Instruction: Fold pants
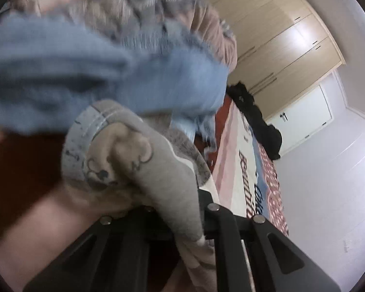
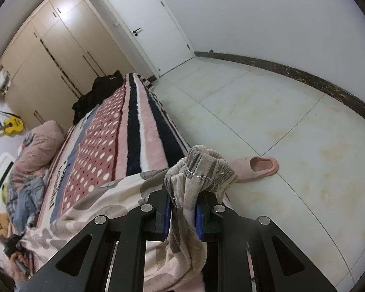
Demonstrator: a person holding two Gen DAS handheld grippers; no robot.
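The pants are beige and grey with a cartoon print. In the right wrist view their gathered elastic waistband [image 2: 202, 168] bunches up between the blue pads, and my right gripper [image 2: 183, 210] is shut on it at the bed's near corner. From there the pants' cloth [image 2: 102, 214] stretches left across the bed to a small black gripper and a hand [image 2: 14, 245] at the lower left edge. In the left wrist view my left gripper [image 1: 180, 221] is shut on a fold of the pants [image 1: 133, 163] with a grey-blue hem band, and the cloth hides its fingertips.
A striped and dotted blanket [image 2: 109, 133] covers the bed. A black garment [image 2: 97, 95] lies at its far end and a pink pillow [image 2: 39, 141] at the left. Blue denim clothes [image 1: 97, 73] are heaped beside the left gripper. A pink slipper [image 2: 258, 165] lies on the tiled floor [image 2: 279, 112].
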